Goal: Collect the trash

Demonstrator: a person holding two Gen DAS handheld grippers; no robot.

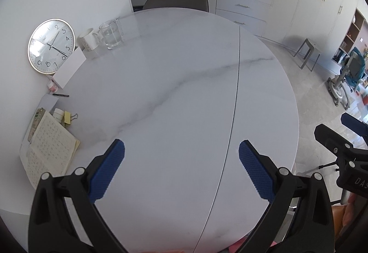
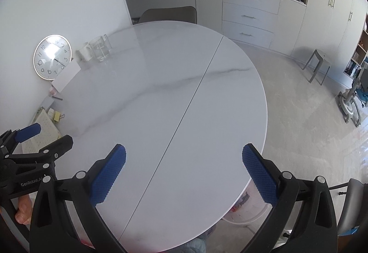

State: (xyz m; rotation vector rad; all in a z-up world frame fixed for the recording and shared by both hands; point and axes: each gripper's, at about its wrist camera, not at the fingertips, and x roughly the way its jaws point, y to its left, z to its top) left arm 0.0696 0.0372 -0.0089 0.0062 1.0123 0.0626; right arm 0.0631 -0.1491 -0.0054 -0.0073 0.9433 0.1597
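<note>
My left gripper (image 1: 181, 149) is open and empty, held above the near half of the round white marble table (image 1: 174, 64). My right gripper (image 2: 184, 153) is open and empty too, above the table's near right part (image 2: 161, 83). Each gripper shows at the edge of the other's view: the right one in the left wrist view (image 1: 345, 138), the left one in the right wrist view (image 2: 32, 138). No loose trash shows on the bare tabletop. A translucent bin with a bag (image 2: 248, 209) stands on the floor under the table's right edge.
Along the table's left edge by the wall: a wall clock (image 1: 51, 46), a white mug (image 1: 89, 38), a glass jug (image 1: 110, 33), a white box (image 1: 70, 66), a pen (image 1: 60, 95), an open notebook (image 1: 49, 145), a binder clip (image 1: 73, 117). A chair (image 1: 176, 2) stands behind, a stool (image 2: 317, 65) on the floor.
</note>
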